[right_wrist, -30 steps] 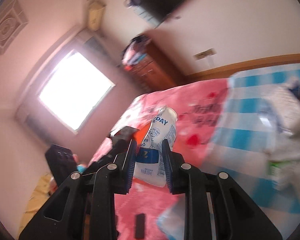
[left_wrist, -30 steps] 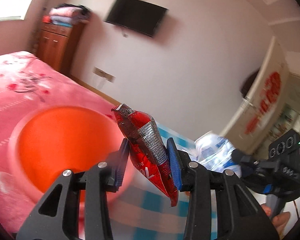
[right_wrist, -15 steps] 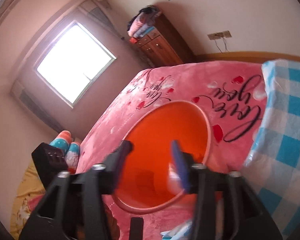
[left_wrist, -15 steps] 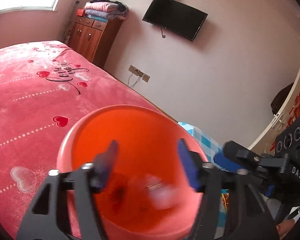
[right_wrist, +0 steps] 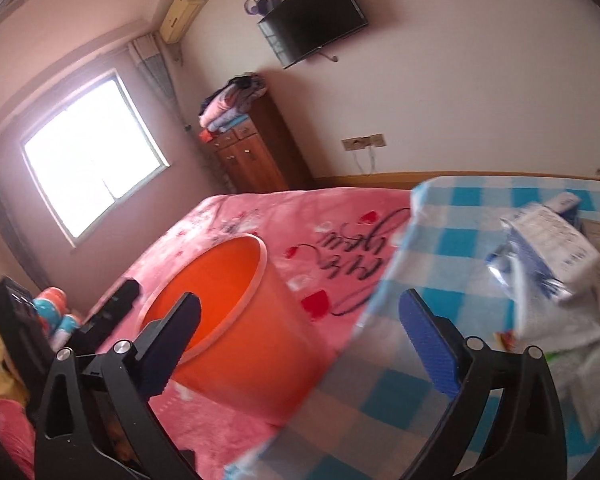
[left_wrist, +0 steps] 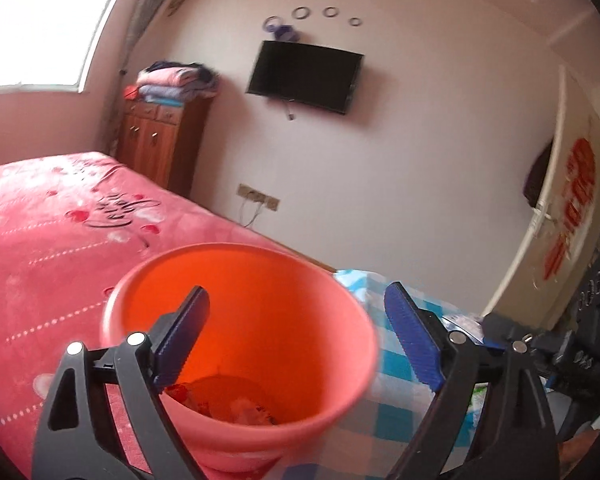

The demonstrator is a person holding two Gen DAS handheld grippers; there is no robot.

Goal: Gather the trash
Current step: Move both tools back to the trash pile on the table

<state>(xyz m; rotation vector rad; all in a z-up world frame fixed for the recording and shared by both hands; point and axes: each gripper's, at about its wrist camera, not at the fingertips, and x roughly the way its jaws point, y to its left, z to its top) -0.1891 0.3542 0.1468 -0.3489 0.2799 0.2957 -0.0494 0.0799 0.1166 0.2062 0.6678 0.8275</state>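
An orange bucket (left_wrist: pixel 284 312) stands on the pink bed. It holds trash at its bottom (left_wrist: pixel 236 404). My left gripper (left_wrist: pixel 296 340) is open and empty just above the bucket's mouth. The bucket also shows in the right wrist view (right_wrist: pixel 240 328). My right gripper (right_wrist: pixel 300 340) is open and empty, to the right of the bucket over the edge of the blue checked cloth (right_wrist: pixel 440 240). Blue and white packets (right_wrist: pixel 548 256) and crumpled white trash (right_wrist: pixel 556 320) lie on that cloth at the right.
The pink bedspread (left_wrist: pixel 40 232) fills the left. A wooden cabinet (left_wrist: pixel 160 144) with folded clothes, a wall TV (left_wrist: pixel 304 76) and a window (right_wrist: pixel 96 156) are behind. The other gripper's body (left_wrist: pixel 572 344) is at the right edge.
One second ago my left gripper held a red snack packet and my right a white and blue pouch. Both opened over the bucket and are now empty; the right has swung toward the checked cloth.
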